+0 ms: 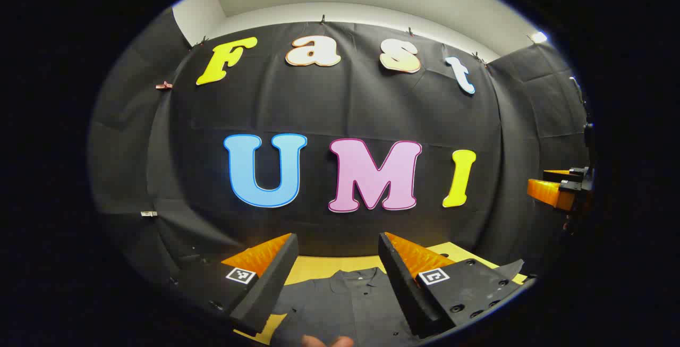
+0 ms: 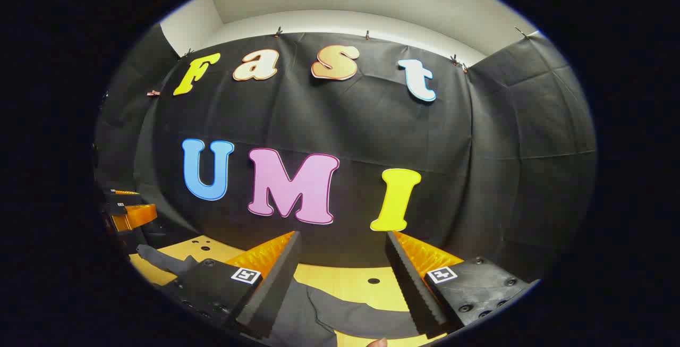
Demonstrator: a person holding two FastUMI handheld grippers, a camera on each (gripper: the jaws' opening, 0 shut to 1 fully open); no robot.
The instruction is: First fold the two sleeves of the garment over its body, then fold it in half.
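A dark grey collared shirt (image 1: 345, 304) lies flat on the yellow wooden table (image 1: 313, 267), its collar pointing toward the wall. My left gripper (image 1: 337, 246) hovers open above the collar with nothing between its fingers. In the right gripper view the shirt (image 2: 303, 320) lies below, one sleeve (image 2: 366, 315) spread out to the right and another sleeve (image 2: 159, 257) off to the left. My right gripper (image 2: 344, 243) is open and empty above that cloth. Each gripper appears at the edge of the other's view: the right gripper (image 1: 555, 192) and the left gripper (image 2: 130, 214).
The black cloth wall stands close behind the table's far edge. The table top (image 2: 345, 283) has small round holes (image 2: 373, 281). A person's fingertip (image 1: 326, 341) pokes in at the bottom of the left gripper view.
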